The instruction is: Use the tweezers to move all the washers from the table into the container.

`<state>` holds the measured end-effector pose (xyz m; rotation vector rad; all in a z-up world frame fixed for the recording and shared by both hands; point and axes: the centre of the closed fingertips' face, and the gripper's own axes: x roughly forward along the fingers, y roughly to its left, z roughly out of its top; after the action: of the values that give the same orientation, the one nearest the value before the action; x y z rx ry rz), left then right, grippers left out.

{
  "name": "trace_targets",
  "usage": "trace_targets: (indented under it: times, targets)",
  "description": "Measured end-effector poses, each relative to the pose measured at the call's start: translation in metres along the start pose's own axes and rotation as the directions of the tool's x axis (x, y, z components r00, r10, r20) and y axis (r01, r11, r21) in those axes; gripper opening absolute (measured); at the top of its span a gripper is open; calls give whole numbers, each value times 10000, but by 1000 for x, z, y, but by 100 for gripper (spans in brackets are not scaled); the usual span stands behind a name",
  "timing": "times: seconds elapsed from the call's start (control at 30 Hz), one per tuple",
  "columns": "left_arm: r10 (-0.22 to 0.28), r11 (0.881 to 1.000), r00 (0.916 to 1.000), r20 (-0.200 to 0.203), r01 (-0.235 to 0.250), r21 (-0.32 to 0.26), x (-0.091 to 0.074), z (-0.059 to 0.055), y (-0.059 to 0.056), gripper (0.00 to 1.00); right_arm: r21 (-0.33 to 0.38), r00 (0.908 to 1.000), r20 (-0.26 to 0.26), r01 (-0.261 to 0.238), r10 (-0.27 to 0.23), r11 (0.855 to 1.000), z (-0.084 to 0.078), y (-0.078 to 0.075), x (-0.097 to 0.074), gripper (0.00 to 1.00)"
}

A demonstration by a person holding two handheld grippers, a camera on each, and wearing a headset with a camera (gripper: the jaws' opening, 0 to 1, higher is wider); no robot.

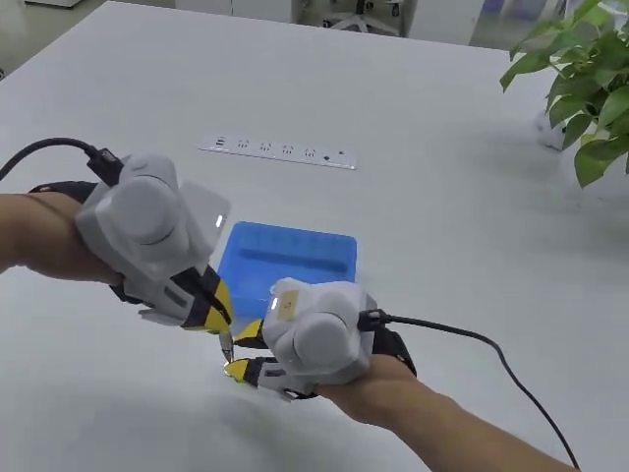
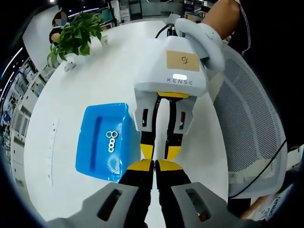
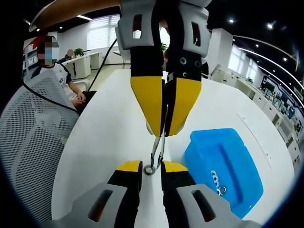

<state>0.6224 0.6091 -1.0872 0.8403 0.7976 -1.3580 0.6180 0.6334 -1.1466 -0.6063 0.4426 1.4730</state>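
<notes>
Steel tweezers [image 3: 158,147] clamped in left tongs [image 3: 164,133] hold washer [image 3: 149,169] between parted right tongs [image 3: 151,165]

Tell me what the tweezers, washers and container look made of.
Tweezers: thin, shiny grey legs, likely steel. Washers: small bright silvery rings, probably metal. Container: uniform blue, soft sheen, rounded edges, likely moulded plastic.

Washer [image 3: 149,169] in tweezers [image 3: 158,149], beside blue container [image 3: 223,166]
</notes>
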Motion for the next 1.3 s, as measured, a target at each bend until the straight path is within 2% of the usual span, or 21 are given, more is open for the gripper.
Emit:
trace_targets:
  times: [0.6, 0.83, 1.3]
  targets:
    - [-115, 9996, 9998, 171, 119, -261, 0, 1, 1, 6, 457, 9995, 312, 68, -82, 9989, 4, -10, 3, 13]
    - [-114, 9994, 9997, 231, 121, -319, 0, 1, 3, 6, 522, 9994, 329, -128, 111, 9986, 3, -8, 5, 11]
    - [-176, 9993, 9995, 250, 184, -324, 0, 1, 2, 6, 659, 9995, 311, -99, 78, 9978, 2, -7, 5, 9]
